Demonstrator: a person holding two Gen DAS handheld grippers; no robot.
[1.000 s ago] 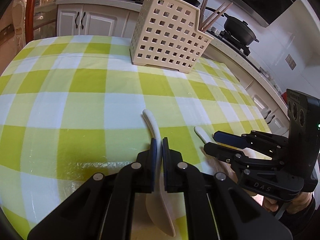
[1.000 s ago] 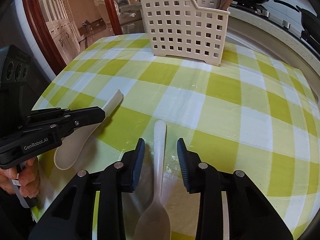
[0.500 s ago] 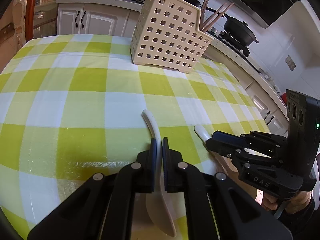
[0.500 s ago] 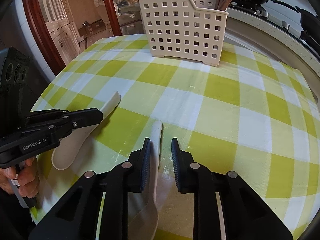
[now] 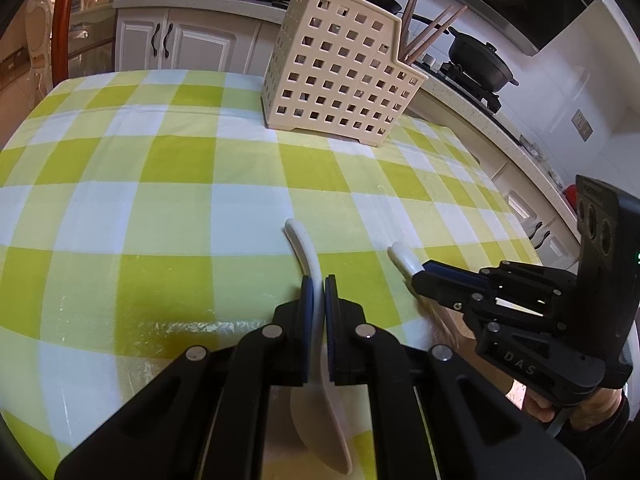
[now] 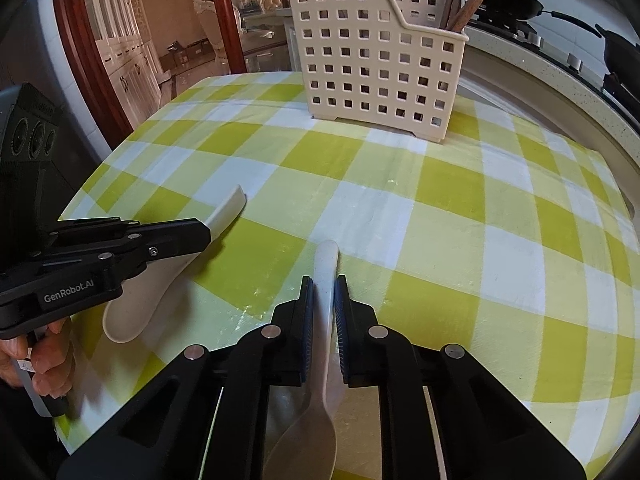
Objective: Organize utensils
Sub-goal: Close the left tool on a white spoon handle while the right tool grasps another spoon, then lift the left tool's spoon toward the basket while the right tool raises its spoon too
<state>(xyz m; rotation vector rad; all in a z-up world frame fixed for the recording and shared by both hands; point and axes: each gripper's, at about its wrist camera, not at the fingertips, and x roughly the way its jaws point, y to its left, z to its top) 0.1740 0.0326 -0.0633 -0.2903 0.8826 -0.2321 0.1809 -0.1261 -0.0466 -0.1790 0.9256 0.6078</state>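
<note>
A kitchen is seen, with white cabinets and a stove with dark pans at the far right, and in front of them a counter (image 5: 120, 200) covered by a yellow-and-white checked cloth.

Two white spoons are found at the near edge of the cloth. The wide white spoon (image 5: 316, 368) is clamped by its handle between the jaws of the left gripper (image 5: 315, 292); its handle tip curves out past the jaws toward the far side, and its bowl lies below them toward the near edge. Just to its right, the slim white spoon (image 6: 326, 280) is set between the jaws of the right gripper (image 6: 324, 292), which have just been closing and are now pressed on its handle; its bowl is seen below the jaws at the near edge and its handle tip points to the far side. The two spoons are near each other but apart.

Well beyond them, at the far side of the counter, a cream perforated caddy (image 5: 340, 72) stands upright, with brown chopsticks (image 5: 430, 34) leaning out of its lower right-hand compartment.

A hand (image 6: 44, 360) is seen around the left gripper's handle.
</note>
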